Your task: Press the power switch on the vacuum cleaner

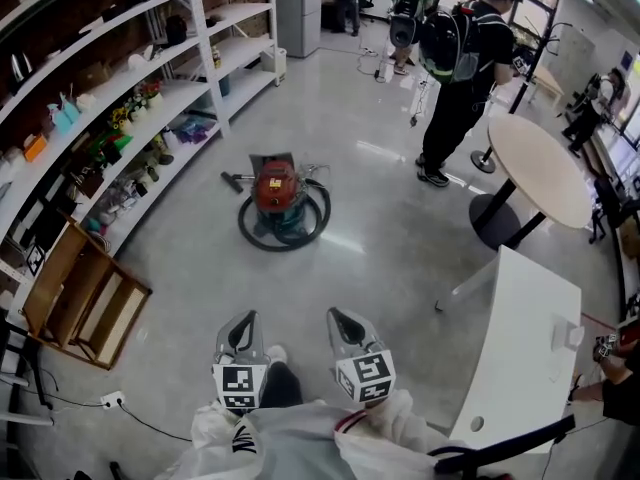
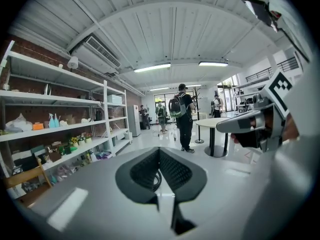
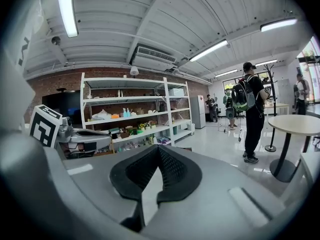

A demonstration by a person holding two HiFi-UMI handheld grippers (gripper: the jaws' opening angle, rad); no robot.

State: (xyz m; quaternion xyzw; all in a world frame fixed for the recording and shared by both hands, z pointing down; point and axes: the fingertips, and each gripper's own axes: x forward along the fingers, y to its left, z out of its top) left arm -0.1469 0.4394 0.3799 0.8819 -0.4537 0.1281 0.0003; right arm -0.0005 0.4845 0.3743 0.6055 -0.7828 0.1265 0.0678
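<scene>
The vacuum cleaner (image 1: 277, 190) stands on the grey floor well ahead of me; it has a red drum body with a black hose coiled around it. It shows only in the head view, and its switch is too small to make out. My left gripper (image 1: 245, 320) and right gripper (image 1: 338, 318) are held side by side near my body, far short of the vacuum and pointing toward it. In the left gripper view the left gripper (image 2: 159, 151) has its jaws meeting at the tips with nothing between them. The right gripper (image 3: 159, 148) looks the same.
White shelving (image 1: 150, 98) full of small items runs along the left. A wooden frame (image 1: 85, 298) leans near it, by a floor socket (image 1: 112, 400) with a cable. A person with a backpack (image 1: 460, 78) stands by a round table (image 1: 540, 168). A white table (image 1: 525, 358) is at my right.
</scene>
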